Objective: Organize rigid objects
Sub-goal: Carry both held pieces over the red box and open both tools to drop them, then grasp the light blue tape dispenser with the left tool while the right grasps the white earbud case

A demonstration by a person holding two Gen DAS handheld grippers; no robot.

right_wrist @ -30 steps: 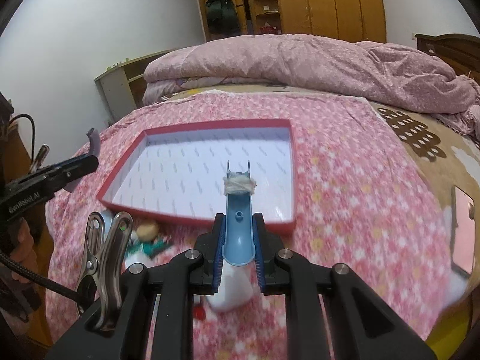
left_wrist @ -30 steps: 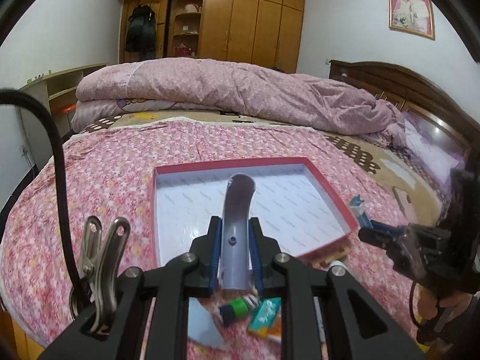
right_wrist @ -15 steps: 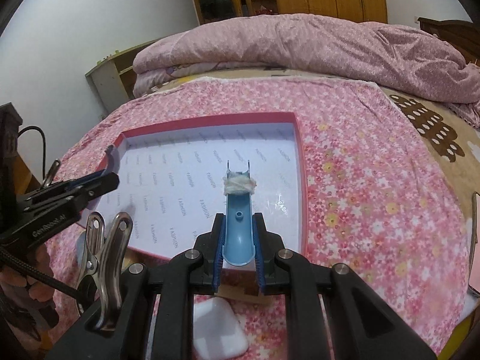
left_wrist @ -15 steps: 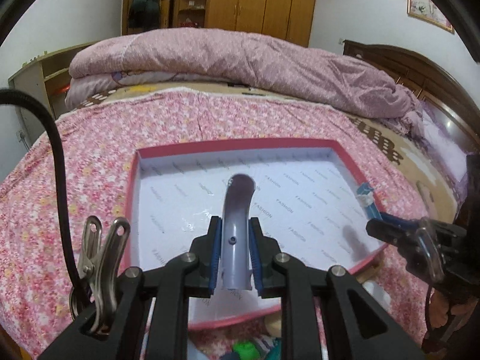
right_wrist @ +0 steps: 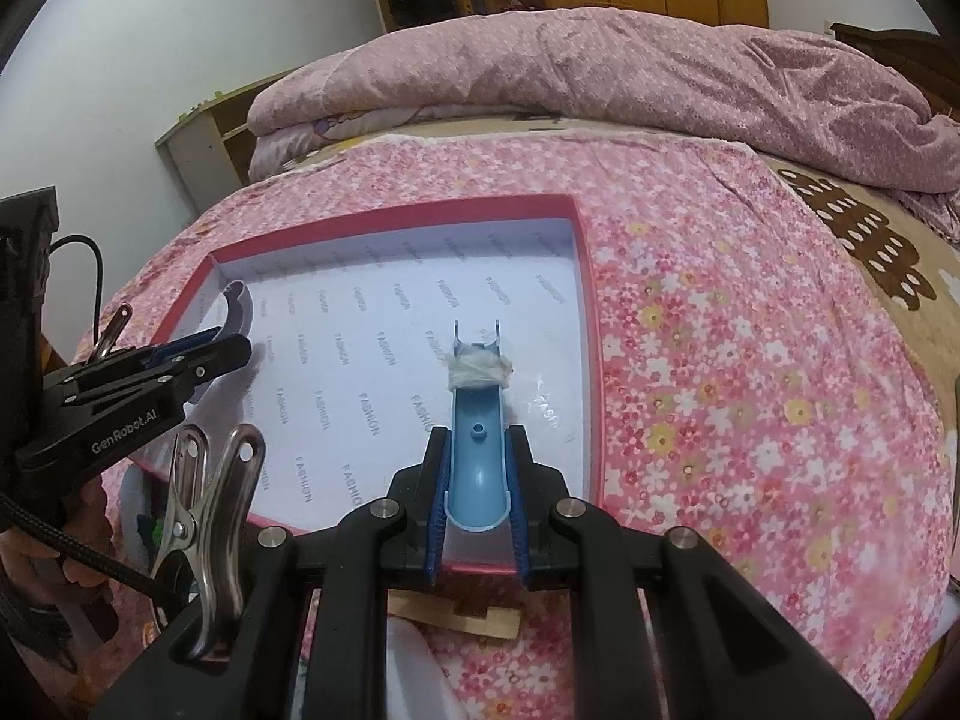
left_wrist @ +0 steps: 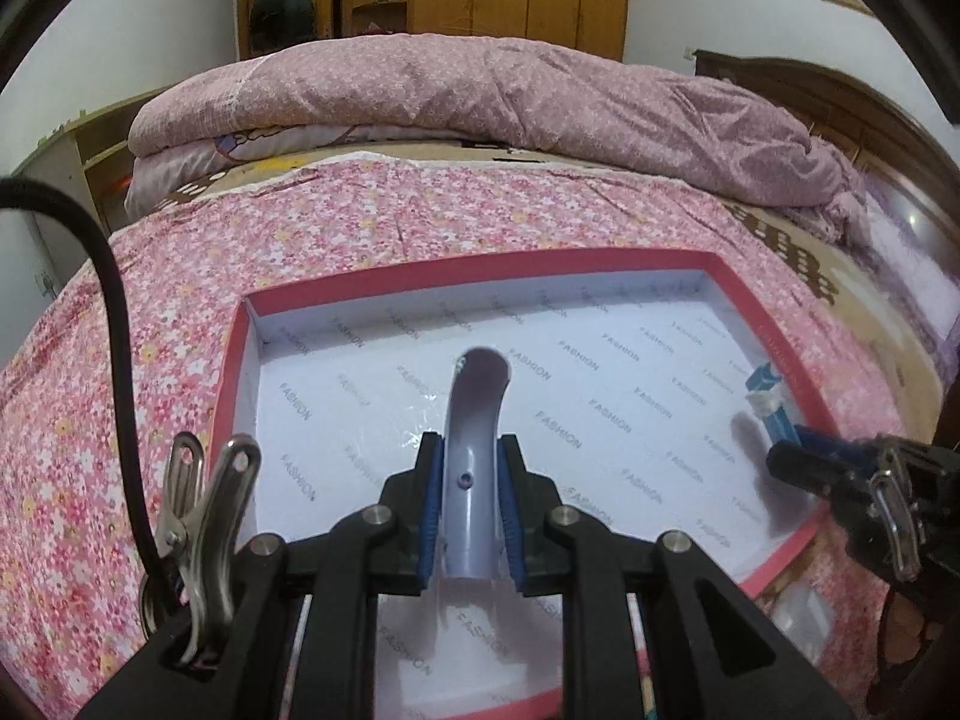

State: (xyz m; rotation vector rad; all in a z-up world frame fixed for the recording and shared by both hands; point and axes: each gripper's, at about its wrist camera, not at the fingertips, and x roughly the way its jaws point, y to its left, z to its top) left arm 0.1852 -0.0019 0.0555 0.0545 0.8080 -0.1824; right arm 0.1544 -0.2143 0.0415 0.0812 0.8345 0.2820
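Note:
A shallow red-rimmed box (left_wrist: 480, 269) with a white "FASHION" printed floor lies on the flowered bedspread. My left gripper (left_wrist: 471, 468) is shut on a curved grey-lilac plastic piece (left_wrist: 474, 420) that arches out over the box floor. In the right wrist view my right gripper (right_wrist: 477, 468) is shut on a light blue channel-shaped piece (right_wrist: 478, 420) with white wrapping near its forked tip, held over the box (right_wrist: 585, 276) near its right wall. The left gripper (right_wrist: 198, 360) shows at the box's left side, the right gripper (left_wrist: 798, 462) at the box's right side.
A folded pink quilt (left_wrist: 480, 102) lies across the far side of the bed. Wooden wardrobes stand behind. A wooden piece (right_wrist: 456, 615) and a white object (right_wrist: 414, 660) lie on the bedspread just in front of the box; a small white thing (left_wrist: 801, 624) lies by its near right corner.
Both grippers moved forward and down over the box, which now fills more of each view. The small items in front of the box dropped out of the left wrist view. Both grips held.

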